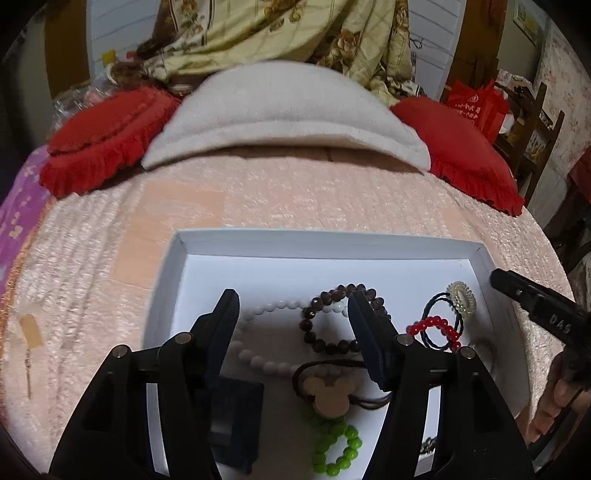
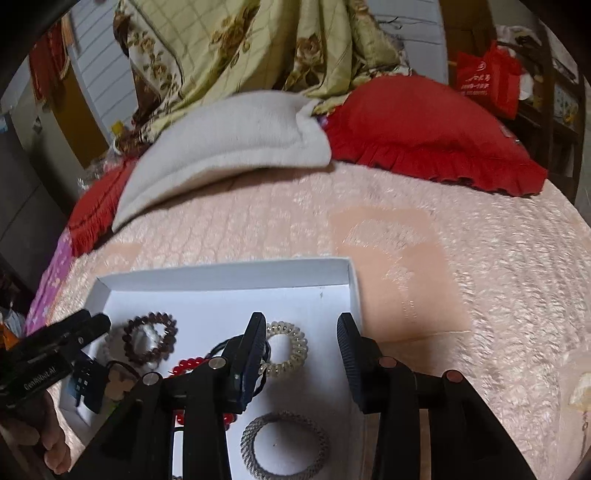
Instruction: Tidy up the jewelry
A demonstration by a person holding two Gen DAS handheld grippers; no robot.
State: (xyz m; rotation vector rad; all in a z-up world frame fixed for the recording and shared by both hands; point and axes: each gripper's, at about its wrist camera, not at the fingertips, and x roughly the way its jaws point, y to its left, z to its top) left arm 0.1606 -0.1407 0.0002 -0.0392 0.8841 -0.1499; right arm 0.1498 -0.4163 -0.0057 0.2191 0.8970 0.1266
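Observation:
A shallow white box point(image 1: 325, 243) lies on the pink bedspread with jewelry in it. Over its middle my left gripper point(image 1: 293, 299) stands open. Beneath its fingers lie a dark brown bead bracelet point(image 1: 306, 325), a white bead bracelet point(image 1: 255, 360), a wooden mouse-head hair tie point(image 1: 328, 391) and a green bead bracelet point(image 1: 349, 439). To the right are red beads point(image 1: 436, 326) and a clear coil hair tie point(image 1: 461, 301). My right gripper point(image 2: 301, 319) is open above the box's right edge point(image 2: 354, 291). Nothing is pinched between its fingers. The clear coil point(image 2: 299, 350) and a grey coil tie point(image 2: 251, 439) lie below.
Two red frilled pillows point(image 1: 99, 147) point(image 1: 461, 147), a grey blanket point(image 1: 280, 110) and a floral quilt point(image 1: 280, 33) pile up at the bed's far end. A small dark blue box point(image 1: 236, 424) sits in the white box. A red bag point(image 2: 487, 77) and wooden furniture stand at the right.

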